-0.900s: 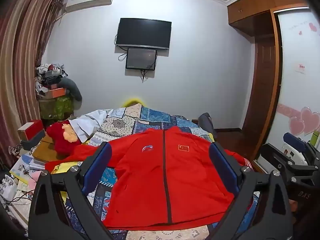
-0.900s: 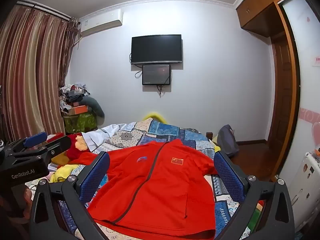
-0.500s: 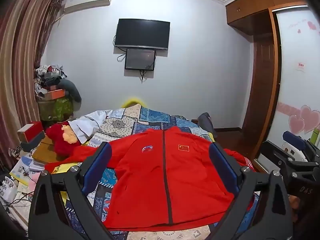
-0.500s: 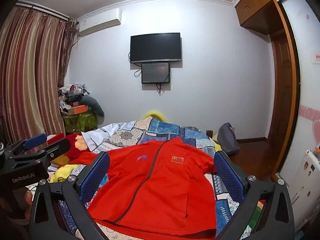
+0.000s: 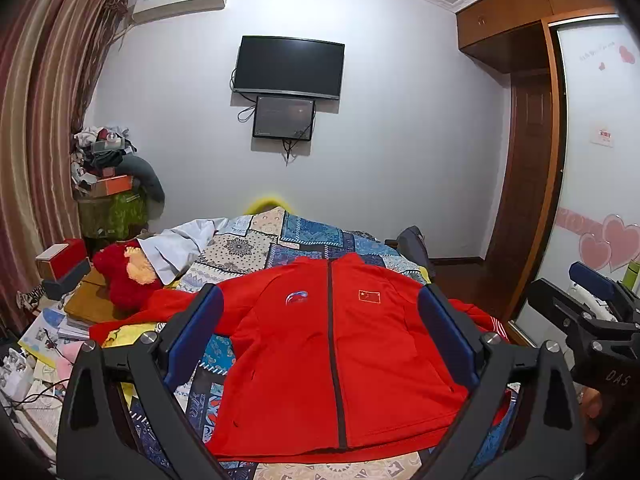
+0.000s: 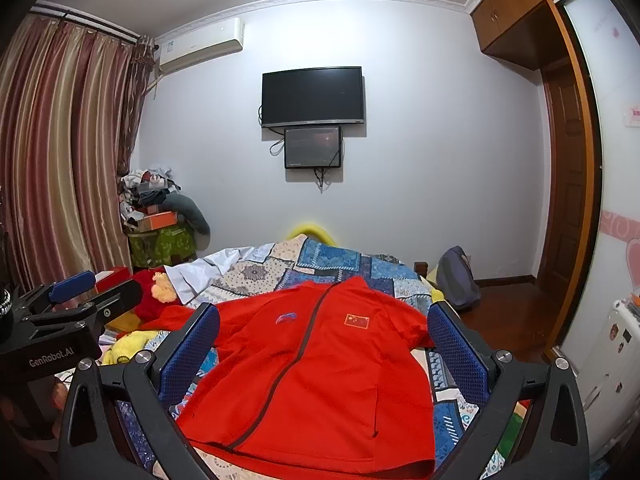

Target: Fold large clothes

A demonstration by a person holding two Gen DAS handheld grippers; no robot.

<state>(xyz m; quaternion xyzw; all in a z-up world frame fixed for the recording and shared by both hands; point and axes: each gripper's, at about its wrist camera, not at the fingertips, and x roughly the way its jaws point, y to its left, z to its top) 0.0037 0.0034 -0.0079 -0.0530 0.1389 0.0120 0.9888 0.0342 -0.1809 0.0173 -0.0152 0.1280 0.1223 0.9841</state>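
A red zip-up jacket (image 5: 336, 356) lies flat, front up, on the patchwork bedspread (image 5: 288, 240), sleeves spread to both sides. It also shows in the right wrist view (image 6: 320, 376). My left gripper (image 5: 320, 324) is open and empty, held above the jacket's near hem. My right gripper (image 6: 324, 332) is open and empty, also above the jacket. Each gripper shows at the edge of the other's view: the right one (image 5: 592, 312) and the left one (image 6: 68, 312).
A red plush toy (image 5: 124, 276) and a white garment (image 5: 180, 244) lie at the bed's left. Boxes and papers (image 5: 60, 320) clutter the left side. A grey bag (image 6: 456, 280) sits by the bed's right. A wardrobe (image 5: 600, 200) stands at the right.
Both views have shifted only slightly; the jacket has not moved and both grippers stay open.
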